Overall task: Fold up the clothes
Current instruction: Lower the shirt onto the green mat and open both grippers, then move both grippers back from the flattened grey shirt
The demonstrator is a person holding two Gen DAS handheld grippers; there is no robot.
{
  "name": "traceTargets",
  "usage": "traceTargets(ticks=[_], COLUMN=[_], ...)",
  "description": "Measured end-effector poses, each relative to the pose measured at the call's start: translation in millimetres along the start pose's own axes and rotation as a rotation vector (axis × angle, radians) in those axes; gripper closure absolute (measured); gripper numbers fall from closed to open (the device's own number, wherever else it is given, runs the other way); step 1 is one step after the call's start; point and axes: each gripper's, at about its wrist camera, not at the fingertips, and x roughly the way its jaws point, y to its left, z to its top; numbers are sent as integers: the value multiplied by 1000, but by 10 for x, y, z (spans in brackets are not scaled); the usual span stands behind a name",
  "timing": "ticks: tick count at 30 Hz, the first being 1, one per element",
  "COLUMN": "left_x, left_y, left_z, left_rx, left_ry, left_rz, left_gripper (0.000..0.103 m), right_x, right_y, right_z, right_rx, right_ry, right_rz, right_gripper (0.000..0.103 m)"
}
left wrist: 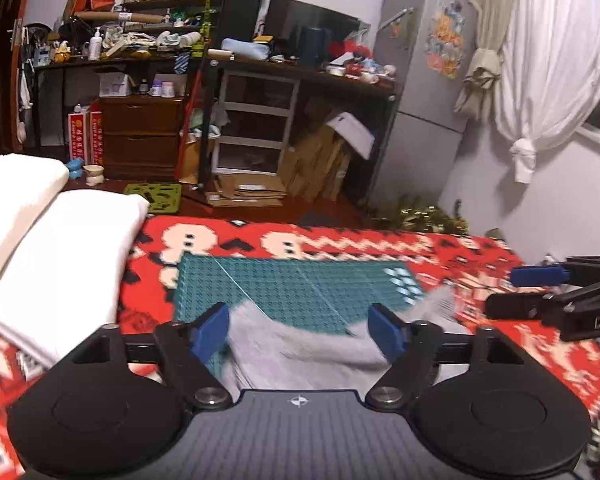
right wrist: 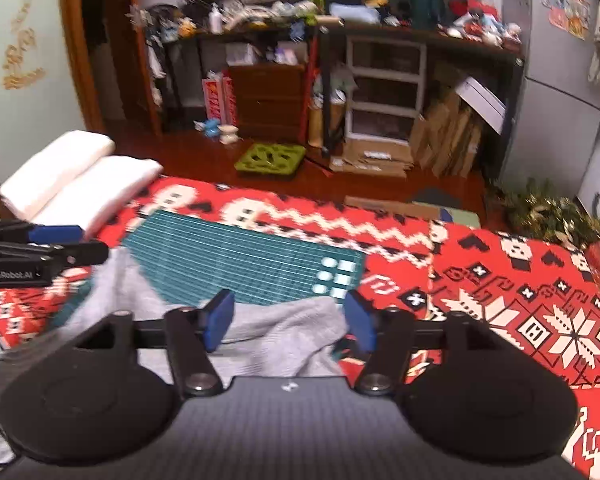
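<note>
A grey garment (left wrist: 300,354) lies crumpled at the near edge of a green cutting mat (left wrist: 292,284) on a red patterned blanket (left wrist: 480,256). My left gripper (left wrist: 300,330) hovers over the cloth, open, its blue pads wide apart and gripping nothing. My right gripper (right wrist: 290,322) is likewise open above the garment (right wrist: 276,346), with cloth lying loose below the gap. Each gripper shows in the other's view: the right gripper (left wrist: 504,291) at the right edge, the left gripper (right wrist: 92,242) at the left edge.
Two folded white cloths (left wrist: 60,256) (right wrist: 88,188) lie at the blanket's far left corner. Beyond the blanket's far edge are a wooden floor, a green mat (right wrist: 270,158), cluttered shelves and desks, cardboard, a grey fridge (left wrist: 420,80) and a white curtain (left wrist: 548,60).
</note>
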Motion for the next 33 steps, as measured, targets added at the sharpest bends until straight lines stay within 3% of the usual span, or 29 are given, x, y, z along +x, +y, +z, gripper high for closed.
traceTargets(ticks=[4, 7, 13, 21, 25, 33], left_x=[-249, -380, -507, -372, -344, -318], left_y=[-173, -256, -390, -440, -439, -483], left_z=[-181, -361, -680, -1037, -1115, -1182], left_rx=[30, 40, 86, 123, 152, 192], left_ry=[28, 64, 119, 224, 221, 223], left_rz=[-14, -17, -26, -21, 25, 89], left_gripper=[10, 8, 6, 4, 2, 0], right_x=[-263, -387, -511, -500, -434, -459], right_y=[270, 470, 730, 888, 911, 931], right_z=[-145, -335, -805, -1294, -1435, -1499], right_rx=[-30, -57, -80, -74, -69, -78], right_ry=[-15, 4, 72, 160, 198, 153], right_rz=[51, 73, 89, 53, 19, -9], right_gripper=[10, 1, 1, 1, 0, 0])
